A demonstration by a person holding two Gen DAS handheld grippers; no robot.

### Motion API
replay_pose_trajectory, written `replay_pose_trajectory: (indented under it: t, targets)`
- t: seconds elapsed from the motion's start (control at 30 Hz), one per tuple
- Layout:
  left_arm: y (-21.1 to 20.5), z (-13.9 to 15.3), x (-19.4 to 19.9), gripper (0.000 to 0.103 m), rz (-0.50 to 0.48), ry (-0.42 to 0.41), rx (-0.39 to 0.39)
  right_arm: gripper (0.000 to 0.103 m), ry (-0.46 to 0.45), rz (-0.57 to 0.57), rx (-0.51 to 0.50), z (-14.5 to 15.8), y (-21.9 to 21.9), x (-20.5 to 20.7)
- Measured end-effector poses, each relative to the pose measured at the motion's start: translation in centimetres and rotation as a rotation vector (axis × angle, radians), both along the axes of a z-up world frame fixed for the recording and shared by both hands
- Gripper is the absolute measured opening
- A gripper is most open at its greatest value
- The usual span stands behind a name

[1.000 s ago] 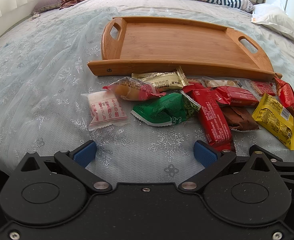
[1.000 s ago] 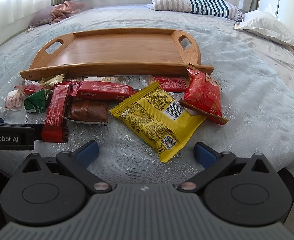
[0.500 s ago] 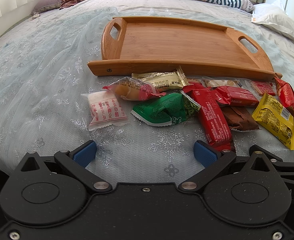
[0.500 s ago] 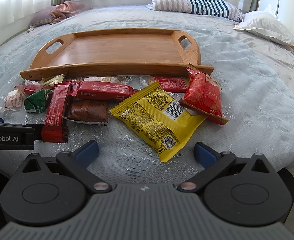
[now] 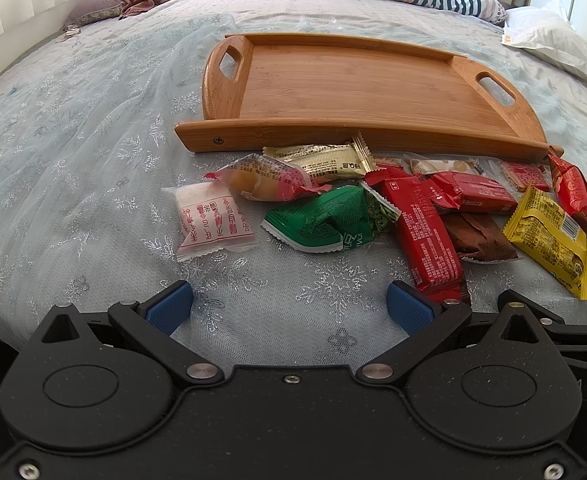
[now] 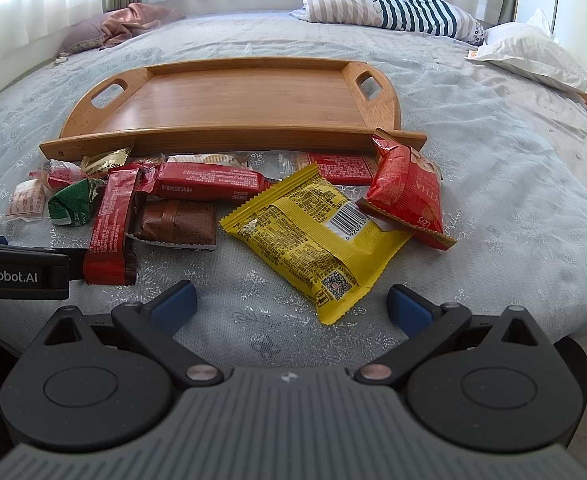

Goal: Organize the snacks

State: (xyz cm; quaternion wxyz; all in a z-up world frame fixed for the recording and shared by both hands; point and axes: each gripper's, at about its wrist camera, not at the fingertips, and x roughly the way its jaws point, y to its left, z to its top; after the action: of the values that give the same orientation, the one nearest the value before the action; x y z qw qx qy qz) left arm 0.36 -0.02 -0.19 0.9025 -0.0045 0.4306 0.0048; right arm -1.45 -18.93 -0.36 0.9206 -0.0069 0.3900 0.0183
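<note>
Snacks lay in a loose row across the middle of both frames, on the bedspread [image 5: 73, 128] just in front of the near rim of the wooden tray [image 5: 357, 80], whose floor held nothing. In the left wrist view, from centre-left to right edge: a white packet with red print [image 5: 209, 216], a pink-ended packet [image 5: 261, 178], a gold packet [image 5: 321, 160] touching the tray's rim, a green packet [image 5: 325, 218], a long red bar [image 5: 425, 236], a brown packet [image 5: 477, 236] and a yellow packet [image 5: 549, 236]. In the right wrist view the yellow packet [image 6: 317, 236] filled the centre, its upper right corner under a red pouch [image 6: 409, 192] that leaned against the tray [image 6: 229, 100].

My left gripper [image 5: 289, 306] sat at the bottom centre of its frame, jaws spread wide and empty, short of the green packet. My right gripper [image 6: 291, 304] was likewise spread and empty, the yellow packet's near corner lying between its fingertips.

Compared with the frames one second and half a second before, I found no difference: every packet, the tray and both grippers kept the same places. A striped pillow [image 6: 385, 8] lay at the upper right.
</note>
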Motion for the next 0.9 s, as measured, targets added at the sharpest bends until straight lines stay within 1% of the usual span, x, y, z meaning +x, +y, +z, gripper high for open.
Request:
replay_pose_trajectory:
  t: [0.27, 0.43, 0.57, 0.63, 0.7, 0.83, 0.9]
  targets:
    - [0.0, 0.0, 0.1, 0.103, 0.000, 0.000, 0.000, 0.103, -0.003, 0.001, 0.000, 0.0, 0.0, -0.1]
    - [0.1, 0.1, -0.1, 0.103, -0.018, -0.007, 0.003, 0.103, -0.030, 0.020, 0.010, -0.3, -0.6, 0.0]
    - [0.4, 0.0, -0.3, 0.103, -0.053, -0.029, -0.005, 0.103, -0.059, 0.021, 0.002, -0.4, -0.3, -0.7]
    - [0.9, -0.2, -0.5, 0.103, -0.065, -0.050, -0.026, 0.103, -0.073, 0.023, 0.001, -0.5, -0.3, -0.9]
    - [1.4, -0.6, -0.9, 0.103, -0.051, -0.080, -0.051, 0.103, -0.093, 0.031, -0.004, -0.7, -0.3, -1.0]
    - [0.8, -0.3, -1.3, 0.103, -0.060, -0.103, -0.019, 0.103, -0.148, 0.041, -0.015, -0.7, -0.5, -1.6]
    - [1.0, 0.0, -1.7, 0.102, -0.051, -0.116, -0.058, 0.103, -0.183, 0.050, -0.040, -0.5, -0.5, -1.8]
